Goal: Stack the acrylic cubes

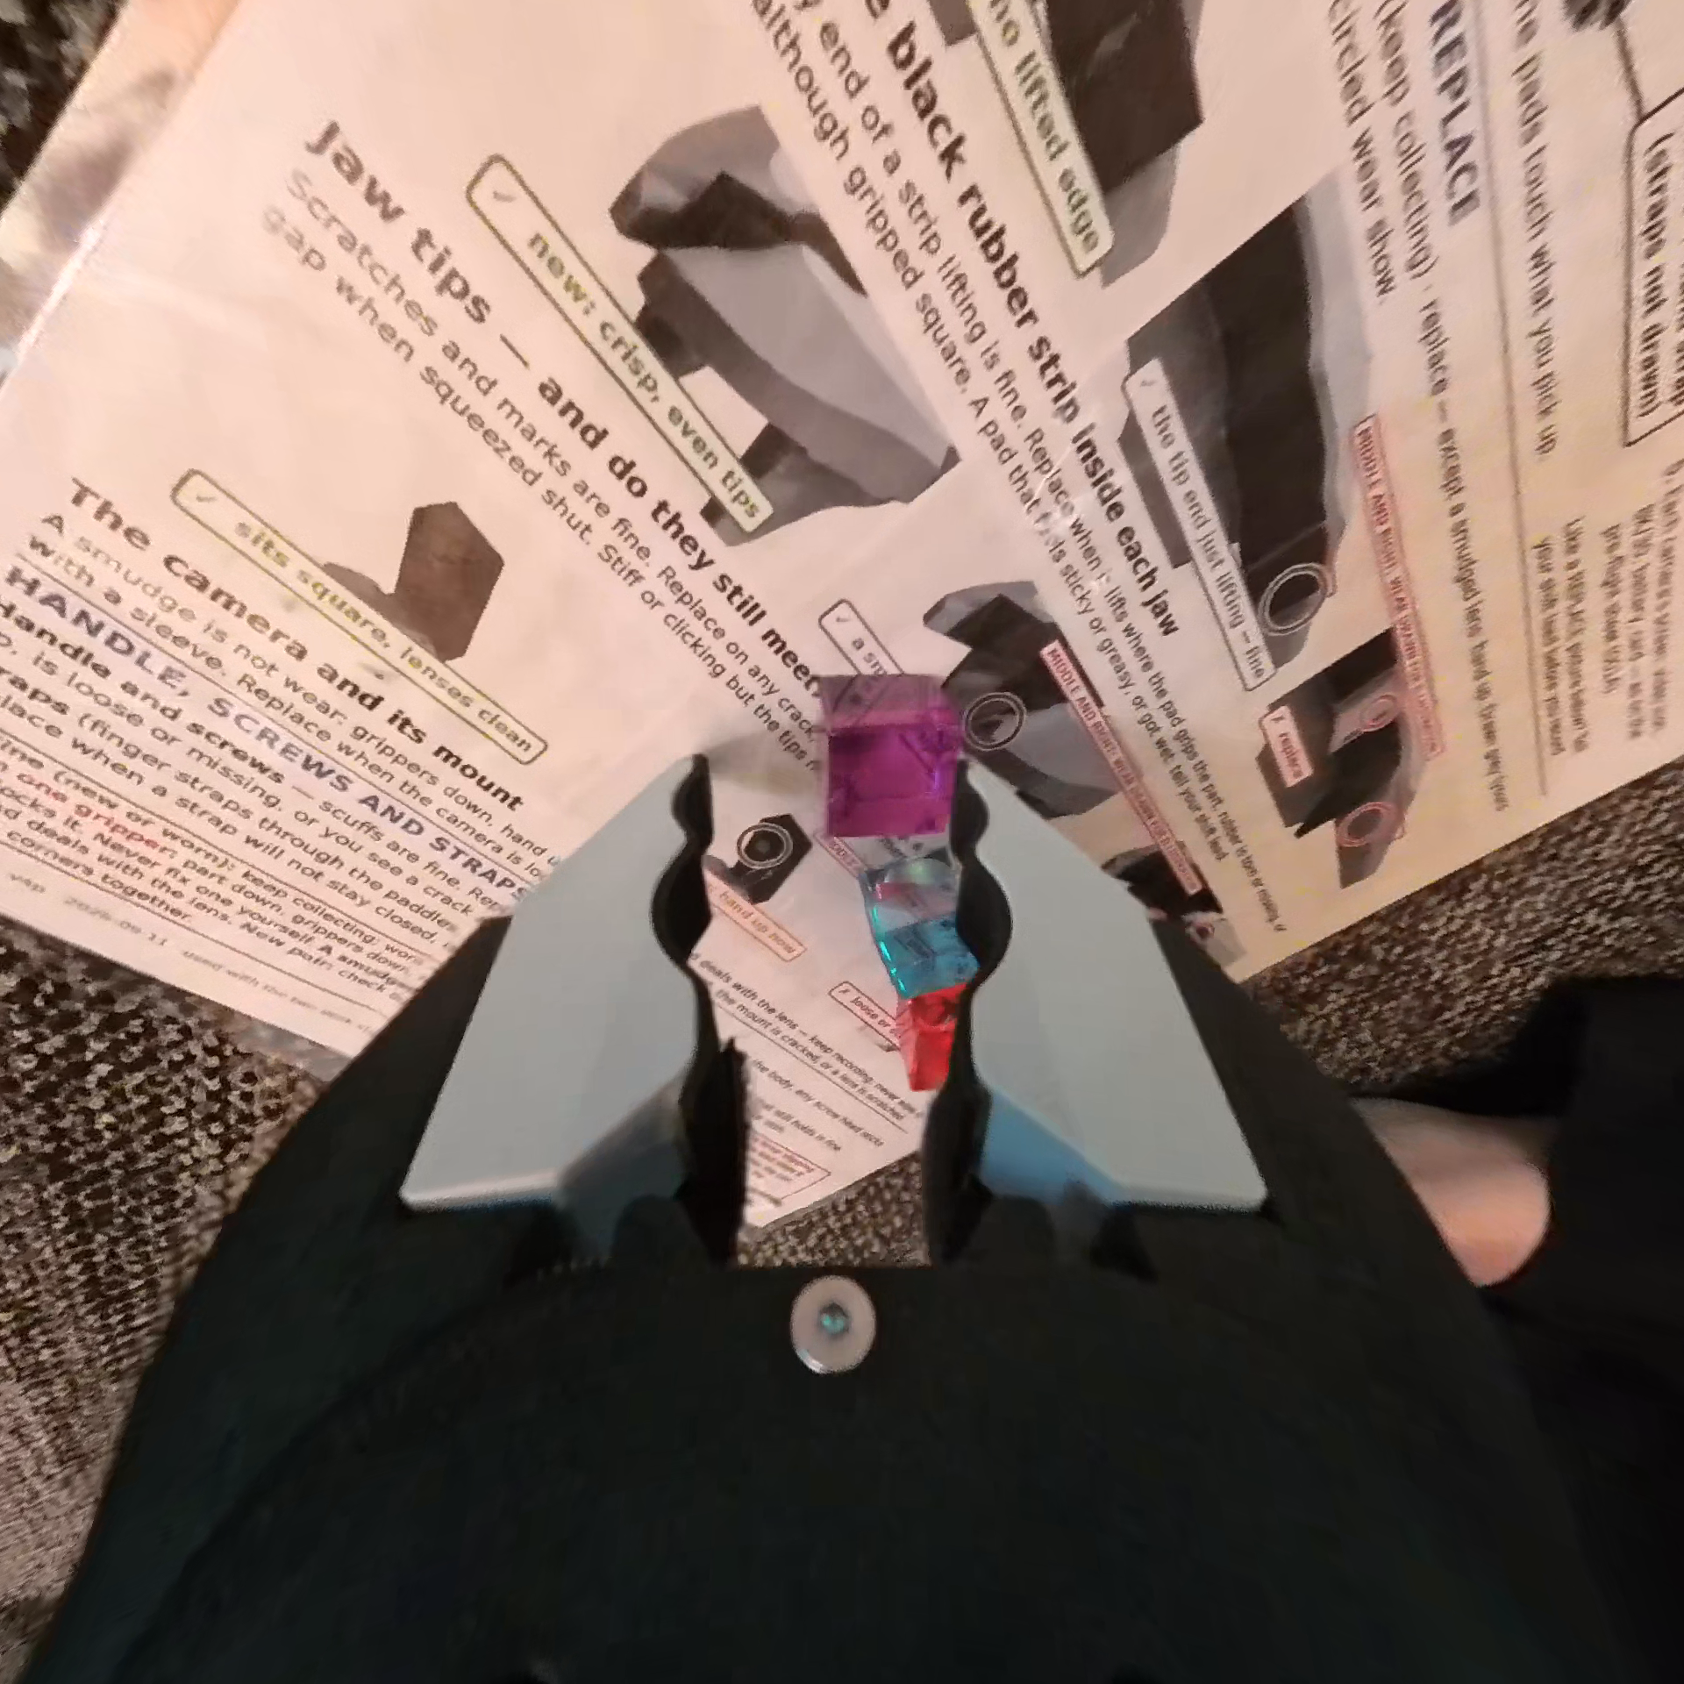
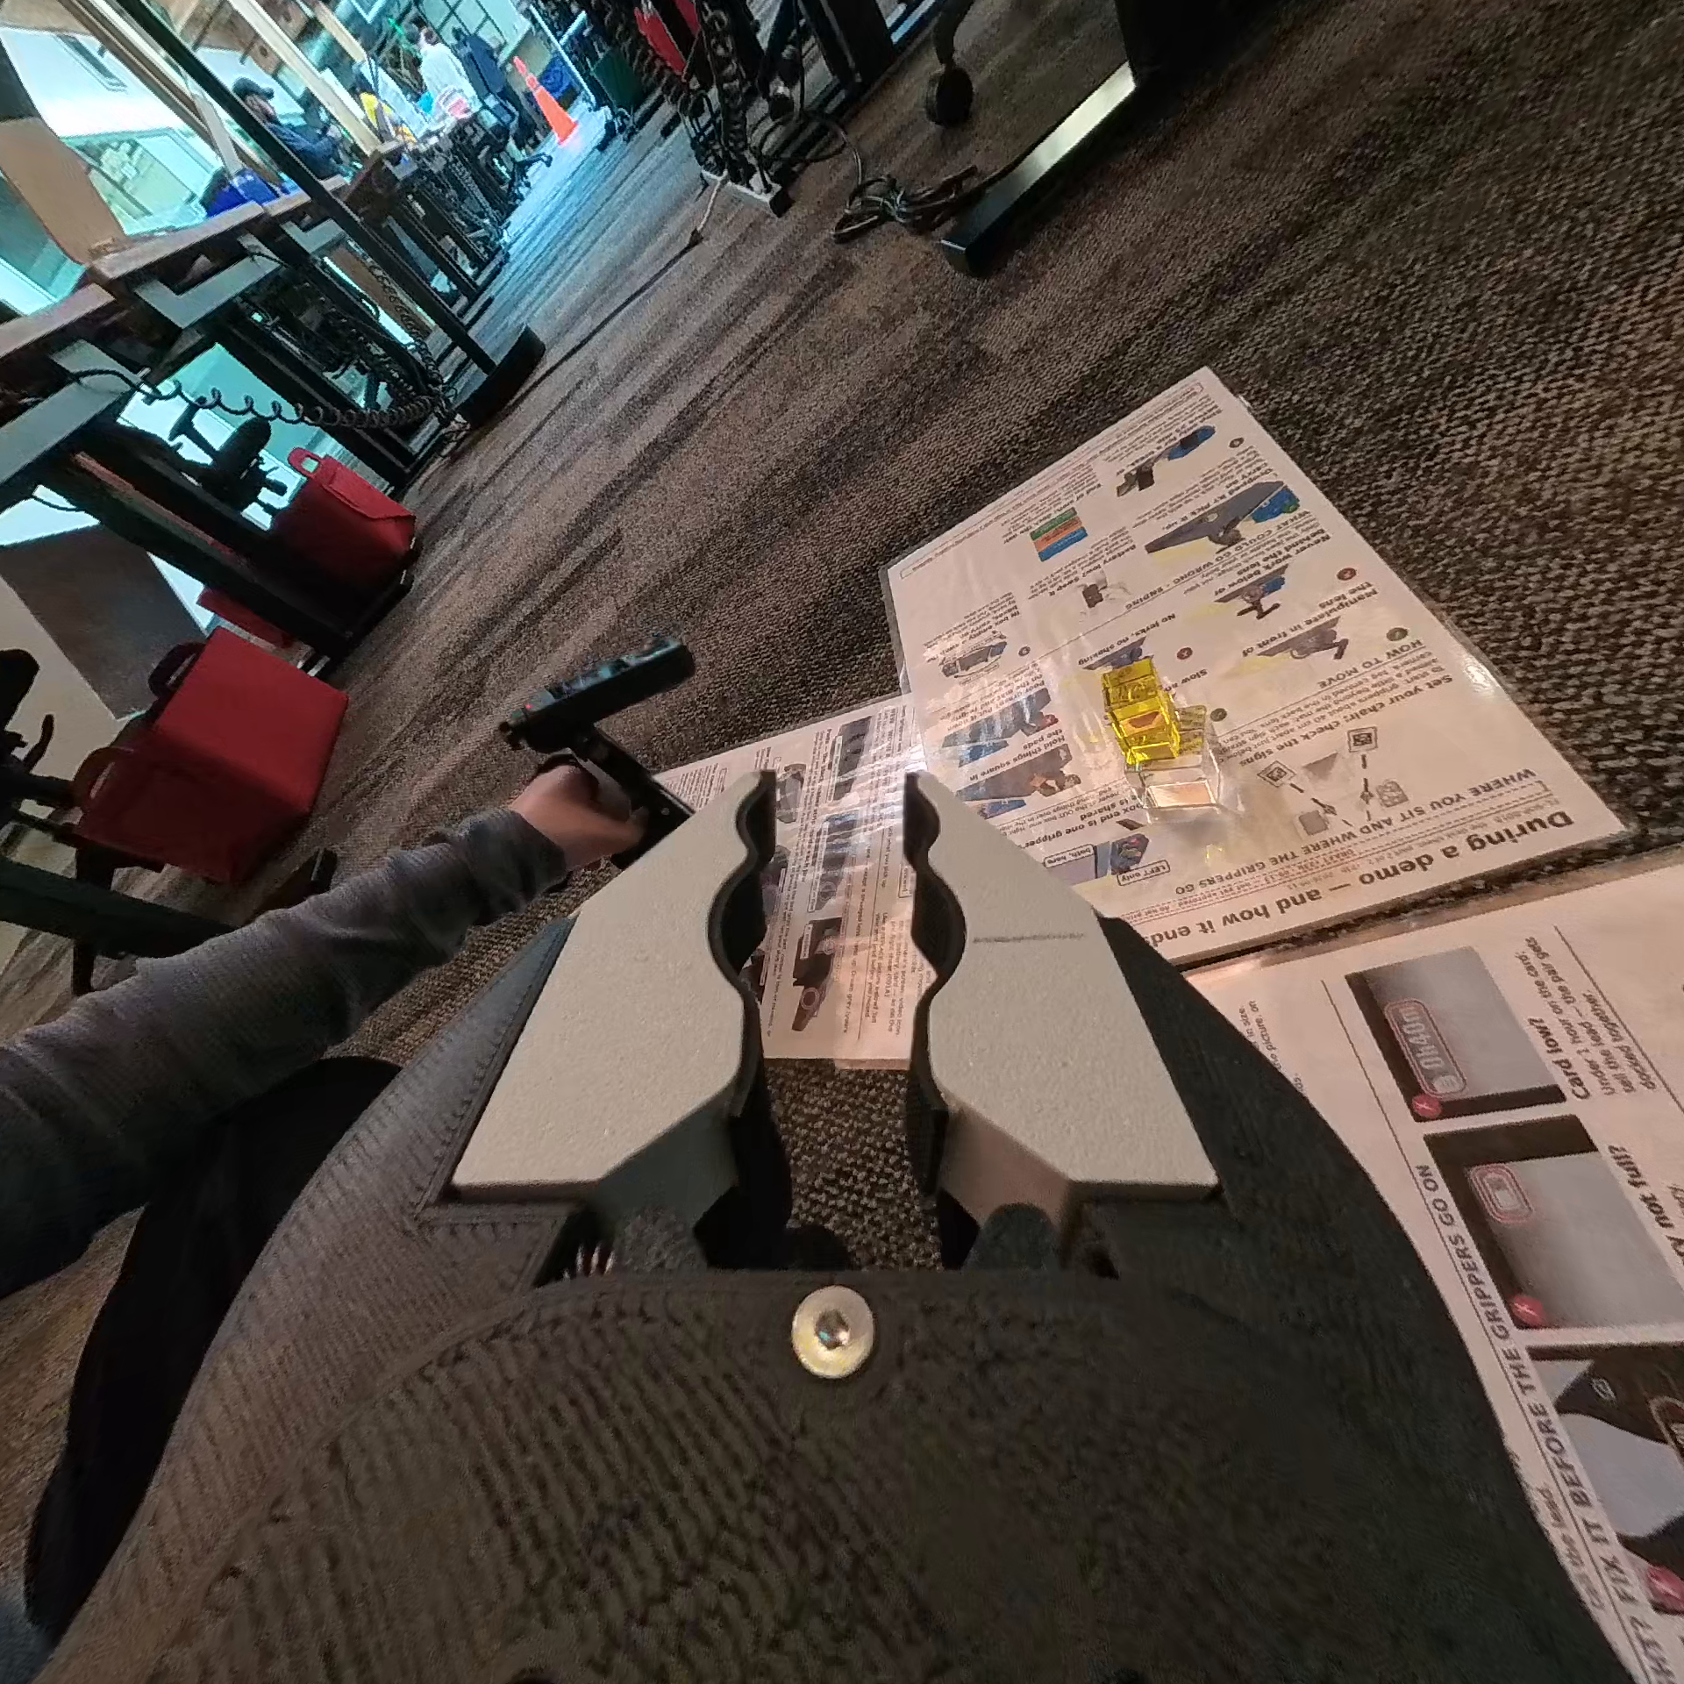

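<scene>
In the left wrist view my left gripper (image 1: pixel 838 775) hangs over a laminated printed sheet (image 1: pixel 547 437) on the carpet. A purple see-through cube (image 1: pixel 893 765), a blue one (image 1: pixel 920 934) and a red one (image 1: pixel 929 1039) stand in a row between its fingers, close along the right finger (image 1: pixel 1030 875). The left finger (image 1: pixel 601 911) stands well apart from them, so the jaws are open. My right gripper (image 2: pixel 838 782) is open and empty above another sheet (image 2: pixel 857 911). A stack of yellow cubes (image 2: pixel 1144 720) on a clear cube (image 2: pixel 1175 788) stands ahead to its right. The left gripper (image 2: pixel 592 711) also shows there, held by a hand.
Several laminated sheets (image 2: pixel 1276 638) lie on the speckled carpet (image 2: pixel 729 410). Red bags (image 2: pixel 210 738) sit under desks (image 2: pixel 182 273) at the left. Cables and a power strip (image 2: pixel 875 196) lie at the back beside a black desk foot (image 2: pixel 1039 155). People sit far off. Some 45 centimeters of space lies between my two pairs of fingers.
</scene>
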The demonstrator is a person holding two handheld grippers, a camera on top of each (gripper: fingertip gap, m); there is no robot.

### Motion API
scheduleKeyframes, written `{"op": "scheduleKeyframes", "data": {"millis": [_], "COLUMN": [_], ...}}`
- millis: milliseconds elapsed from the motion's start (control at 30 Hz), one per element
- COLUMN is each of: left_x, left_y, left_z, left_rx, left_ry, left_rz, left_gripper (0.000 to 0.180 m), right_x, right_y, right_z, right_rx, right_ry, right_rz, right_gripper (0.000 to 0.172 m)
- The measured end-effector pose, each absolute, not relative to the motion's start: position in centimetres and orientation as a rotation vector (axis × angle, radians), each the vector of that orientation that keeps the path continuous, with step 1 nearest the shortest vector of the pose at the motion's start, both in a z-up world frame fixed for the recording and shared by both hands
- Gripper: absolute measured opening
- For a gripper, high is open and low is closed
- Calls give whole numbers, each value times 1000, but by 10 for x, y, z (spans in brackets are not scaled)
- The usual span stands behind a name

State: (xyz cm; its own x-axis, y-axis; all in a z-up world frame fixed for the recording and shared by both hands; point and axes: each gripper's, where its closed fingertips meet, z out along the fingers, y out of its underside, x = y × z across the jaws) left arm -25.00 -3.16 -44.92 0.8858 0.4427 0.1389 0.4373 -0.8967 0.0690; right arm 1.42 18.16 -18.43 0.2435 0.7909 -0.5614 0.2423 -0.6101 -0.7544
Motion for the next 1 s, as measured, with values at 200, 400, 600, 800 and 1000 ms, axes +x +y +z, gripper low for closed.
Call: {"op": "scheduleKeyframes", "data": {"millis": [200, 400, 600, 800, 1000], "left_x": [-249, -227, -152, -114, -115], "left_y": [-26, 73, 202, 261, 261], "left_z": [-442, -390, -330, -323, -346], "left_rx": [3042, 3334, 3419, 3309, 3158], "left_ry": [660, 312, -229, -386, -334], "left_rz": [245, 246, 347, 349, 299], "left_gripper": [26, 26, 27, 26, 27], "right_x": [14, 15, 23, 34, 32], "right_y": [183, 185, 198, 211, 208], "right_z": [-184, -183, -193, -184, -180], "right_rx": [-1994, -1992, -2031, -2017, -2002], "right_ry": [-934, -912, -909, -808, -822], "right_rz": [1361, 1390, 1286, 1325, 1335], "right_gripper": [26, 25, 25, 24, 25]}}
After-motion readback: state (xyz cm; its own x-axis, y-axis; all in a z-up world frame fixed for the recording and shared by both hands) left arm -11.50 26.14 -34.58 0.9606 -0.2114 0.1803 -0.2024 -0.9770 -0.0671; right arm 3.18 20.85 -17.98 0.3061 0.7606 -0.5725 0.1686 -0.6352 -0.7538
